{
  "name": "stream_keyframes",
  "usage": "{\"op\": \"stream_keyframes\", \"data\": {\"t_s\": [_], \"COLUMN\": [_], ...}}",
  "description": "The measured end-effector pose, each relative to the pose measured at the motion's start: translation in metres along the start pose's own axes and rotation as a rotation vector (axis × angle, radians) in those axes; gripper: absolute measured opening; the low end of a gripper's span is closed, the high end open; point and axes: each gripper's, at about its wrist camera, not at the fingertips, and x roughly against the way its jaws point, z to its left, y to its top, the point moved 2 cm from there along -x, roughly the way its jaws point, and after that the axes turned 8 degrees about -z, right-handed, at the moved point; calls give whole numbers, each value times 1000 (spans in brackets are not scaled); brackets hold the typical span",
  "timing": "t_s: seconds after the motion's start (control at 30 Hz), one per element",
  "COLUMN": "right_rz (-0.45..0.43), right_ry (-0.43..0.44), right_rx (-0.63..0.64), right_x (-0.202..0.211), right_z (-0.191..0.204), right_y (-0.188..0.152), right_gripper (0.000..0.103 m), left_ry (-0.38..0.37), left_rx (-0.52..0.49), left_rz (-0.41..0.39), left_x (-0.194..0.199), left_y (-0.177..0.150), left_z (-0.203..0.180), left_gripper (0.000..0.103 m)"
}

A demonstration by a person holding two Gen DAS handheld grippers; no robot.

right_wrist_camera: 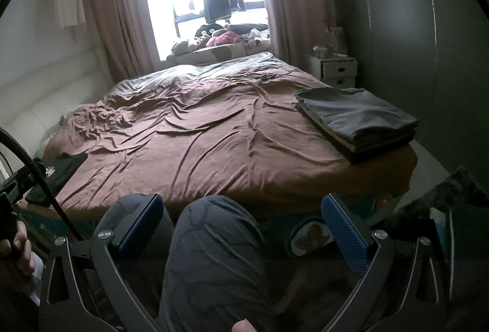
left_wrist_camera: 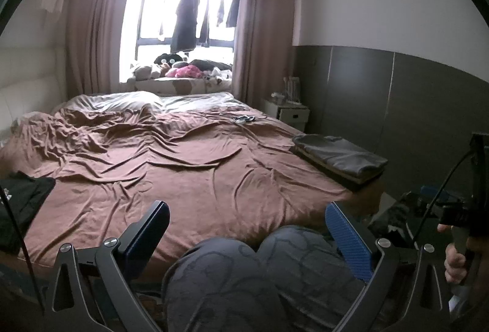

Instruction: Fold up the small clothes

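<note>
Your bed (left_wrist_camera: 189,167) fills mid-frame under a wrinkled brown sheet; window (left_wrist_camera: 183,14) and curtains sit top centre, grey wall panels right. Folded stack (left_wrist_camera: 339,158) rests at the bed's right edge; a black garment (left_wrist_camera: 21,203) lies at its left edge. Left tongs (left_wrist_camera: 247,234) and right tongs (right_wrist_camera: 241,225) both stand apart, empty, over your knees. Only the right view shows the nightstand (right_wrist_camera: 336,69) clearly.

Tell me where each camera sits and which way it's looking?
Left wrist: on the open left gripper, at the bed's foot, facing the window; knees and the other hand show.
Right wrist: on the open right gripper, facing likewise; one knee shows.
Shared: bed, window, folded grey clothes, black garment.
</note>
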Motion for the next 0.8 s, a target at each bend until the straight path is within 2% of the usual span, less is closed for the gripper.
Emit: {"op": "stream_keyframes", "data": {"t_s": [0.8], "right_rz": [-18], "right_ry": [-6], "right_rx": [14], "right_x": [5], "right_z": [-9], "right_y": [3], "right_gripper": [103], "left_ry": [-5], "left_rx": [1], "left_rz": [-10], "left_x": [6], "left_y": [0], "left_z": [-7], "left_gripper": [103]}}
